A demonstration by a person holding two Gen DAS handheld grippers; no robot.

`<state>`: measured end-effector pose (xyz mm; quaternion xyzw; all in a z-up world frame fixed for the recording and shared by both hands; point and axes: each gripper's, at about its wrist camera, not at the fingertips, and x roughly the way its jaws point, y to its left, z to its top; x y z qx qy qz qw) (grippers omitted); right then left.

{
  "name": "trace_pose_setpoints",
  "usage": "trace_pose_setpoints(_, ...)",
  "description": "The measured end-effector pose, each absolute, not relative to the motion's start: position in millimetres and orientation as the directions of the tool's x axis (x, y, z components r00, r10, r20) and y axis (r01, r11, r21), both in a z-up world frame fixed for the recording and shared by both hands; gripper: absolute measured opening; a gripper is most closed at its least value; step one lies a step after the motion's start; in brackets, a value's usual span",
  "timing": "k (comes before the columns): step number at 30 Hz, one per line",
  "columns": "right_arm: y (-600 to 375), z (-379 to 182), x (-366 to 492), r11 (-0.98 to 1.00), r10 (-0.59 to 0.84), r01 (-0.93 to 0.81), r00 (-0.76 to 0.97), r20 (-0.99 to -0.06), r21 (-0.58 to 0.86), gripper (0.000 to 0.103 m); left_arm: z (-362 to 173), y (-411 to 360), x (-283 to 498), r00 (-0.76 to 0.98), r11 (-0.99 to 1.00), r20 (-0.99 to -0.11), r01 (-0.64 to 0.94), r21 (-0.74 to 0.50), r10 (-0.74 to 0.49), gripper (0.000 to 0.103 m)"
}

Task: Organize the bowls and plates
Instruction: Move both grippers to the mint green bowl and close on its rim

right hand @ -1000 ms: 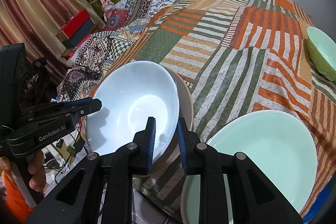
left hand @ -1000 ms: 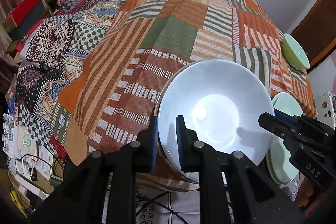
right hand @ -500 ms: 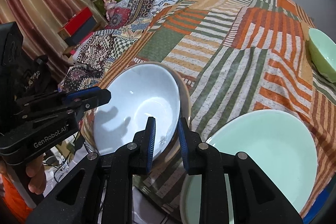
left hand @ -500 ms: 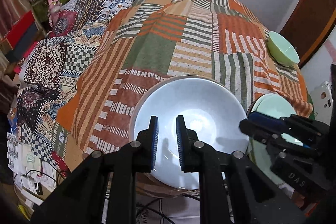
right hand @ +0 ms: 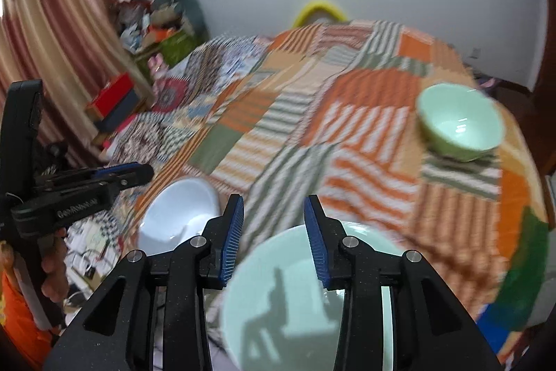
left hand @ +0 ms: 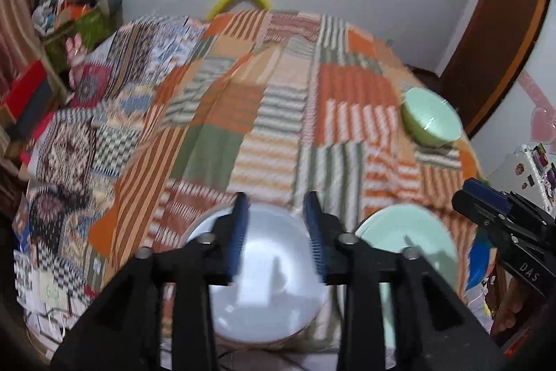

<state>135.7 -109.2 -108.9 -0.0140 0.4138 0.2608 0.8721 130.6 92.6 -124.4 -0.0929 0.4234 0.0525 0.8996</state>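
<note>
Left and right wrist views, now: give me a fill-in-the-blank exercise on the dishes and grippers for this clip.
1. The small bowl at the far right of the patchwork cloth is pale ____.
2. The white bowl lies to the ____ of the pale green plate in the left wrist view.
3. Between the pads of the left gripper and the right gripper, whose jaws are opening, there is ____ held.

Missing words: green; left; nothing
</note>
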Motion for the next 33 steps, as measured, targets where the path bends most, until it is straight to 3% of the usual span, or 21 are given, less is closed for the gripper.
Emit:
trace_pose_setpoints(7,-185,-76,152,0.930,0.351,-0.331,0.667,-0.657,0.161,0.050,-92,41,169,0.695,0.989,-0.719,-0.094,-0.110,-0.014,0.070)
trace_pose_setpoints(12,-228,-63,166,0.959,0.282,-0.233,0.726,-0.628,0.162,0.052,-81,5,208,0.713,0.995,-0.701,-0.053,-0.086,-0.023,0.088)
trace_pose_setpoints(22,-262,-73,205,0.979,0.199,-0.131,0.752,-0.628,0.154,0.053,-97,-41,283,0.672,0.995,-0.734,0.039,-0.091,-0.094,0.091)
trace_pose_setpoints(33,-279,-133,276,0.979,0.189,-0.069,0.644,-0.741,0.189,0.053,-154,-48,342,0.573,0.989,-0.806,0.059,-0.138,-0.146,0.091)
